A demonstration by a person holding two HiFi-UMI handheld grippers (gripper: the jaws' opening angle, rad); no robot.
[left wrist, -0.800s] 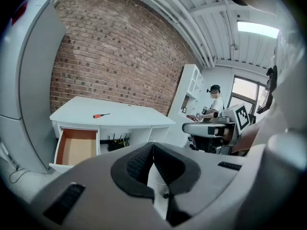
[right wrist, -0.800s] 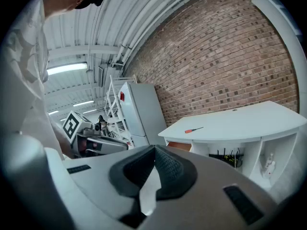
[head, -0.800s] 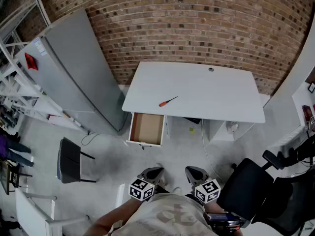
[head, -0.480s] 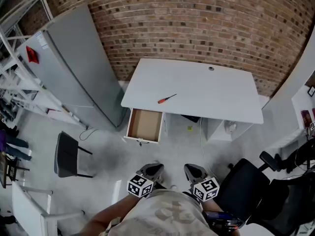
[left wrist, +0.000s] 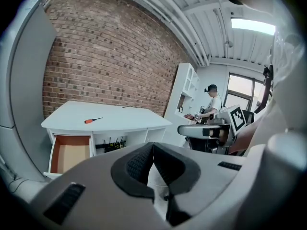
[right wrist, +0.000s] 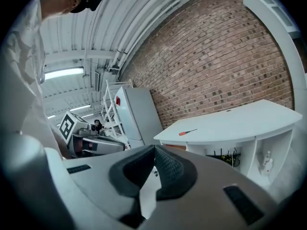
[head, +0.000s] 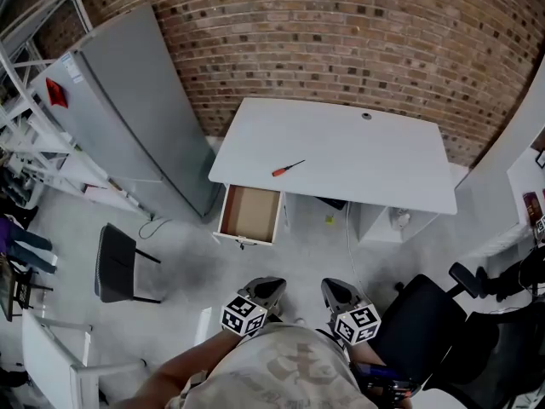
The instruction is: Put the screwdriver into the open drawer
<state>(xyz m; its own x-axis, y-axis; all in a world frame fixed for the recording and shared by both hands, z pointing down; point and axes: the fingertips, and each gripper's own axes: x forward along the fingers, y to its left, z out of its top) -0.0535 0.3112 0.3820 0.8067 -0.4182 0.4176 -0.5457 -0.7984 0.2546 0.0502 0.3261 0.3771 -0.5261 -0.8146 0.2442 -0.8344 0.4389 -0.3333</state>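
A red-handled screwdriver (head: 288, 169) lies on the white desk (head: 358, 156), near its front left part; it also shows as the screwdriver (left wrist: 93, 120) and the screwdriver (right wrist: 187, 132) in the gripper views. Below the desk's left end an open drawer (head: 251, 215) with a brown inside stands pulled out, seen too as the drawer (left wrist: 70, 154). My left gripper (head: 267, 286) and right gripper (head: 335, 290) are held close to my body, far from the desk. Both are shut with nothing between the jaws.
A grey cabinet (head: 136, 109) stands left of the desk against the brick wall (head: 341, 32). A dark chair (head: 115, 264) sits on the floor at left, a black office chair (head: 451, 331) at lower right. White shelving (head: 25, 135) runs along the far left. A person (left wrist: 211, 107) stands far behind.
The view has shifted slightly; the desk and drawer sit a little higher in the head view and the grippers are a touch closer to them. Nothing on the desk moved.
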